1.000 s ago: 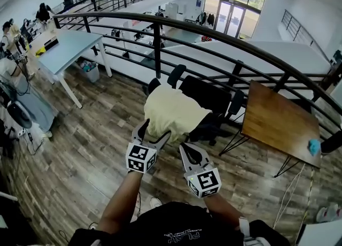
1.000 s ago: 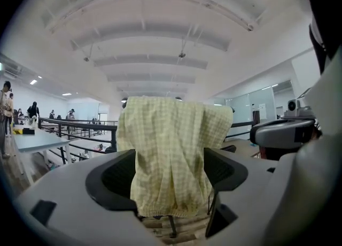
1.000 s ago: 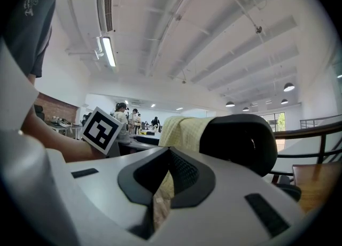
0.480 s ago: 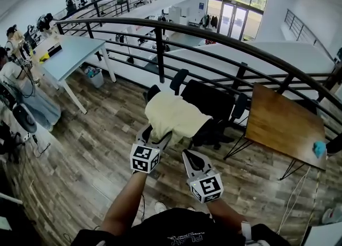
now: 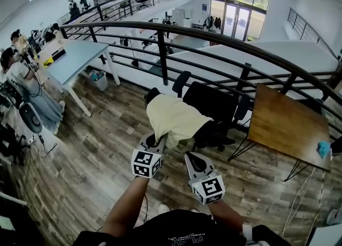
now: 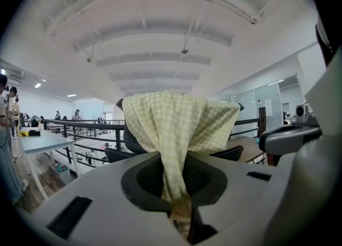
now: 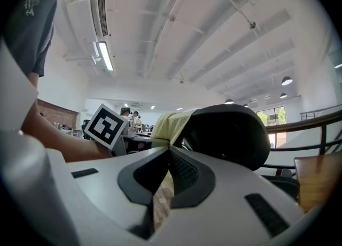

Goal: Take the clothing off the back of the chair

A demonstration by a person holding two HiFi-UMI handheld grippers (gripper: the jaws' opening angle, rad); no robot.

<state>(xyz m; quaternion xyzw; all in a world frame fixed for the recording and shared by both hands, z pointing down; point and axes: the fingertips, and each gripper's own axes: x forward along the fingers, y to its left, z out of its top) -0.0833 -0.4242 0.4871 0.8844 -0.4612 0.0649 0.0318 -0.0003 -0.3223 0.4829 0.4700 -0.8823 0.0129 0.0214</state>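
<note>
A pale yellow checked garment (image 5: 173, 117) is draped over the back of a black office chair (image 5: 214, 108). My left gripper (image 5: 155, 142) is at the garment's near hem. Its jaws have just been closing, and the cloth (image 6: 171, 132) now runs down into them, bunched and pinched at the tips (image 6: 180, 213). My right gripper (image 5: 191, 156) hangs a little to the right, short of the chair, shut with nothing in it. In the right gripper view (image 7: 163, 197) the chair back (image 7: 227, 132) fills the middle, with the garment (image 7: 170, 124) over its left side.
A black curved railing (image 5: 214, 33) runs behind the chair with a drop beyond it. A wooden table (image 5: 288, 124) stands to the right and carries a small blue thing (image 5: 323, 148). A white desk (image 5: 75, 55) and several people are at the far left. Wood plank floor (image 5: 101, 154) lies below.
The left jaws stood open around the garment's hem and have now closed on it. The right gripper has stayed where it was, shut.
</note>
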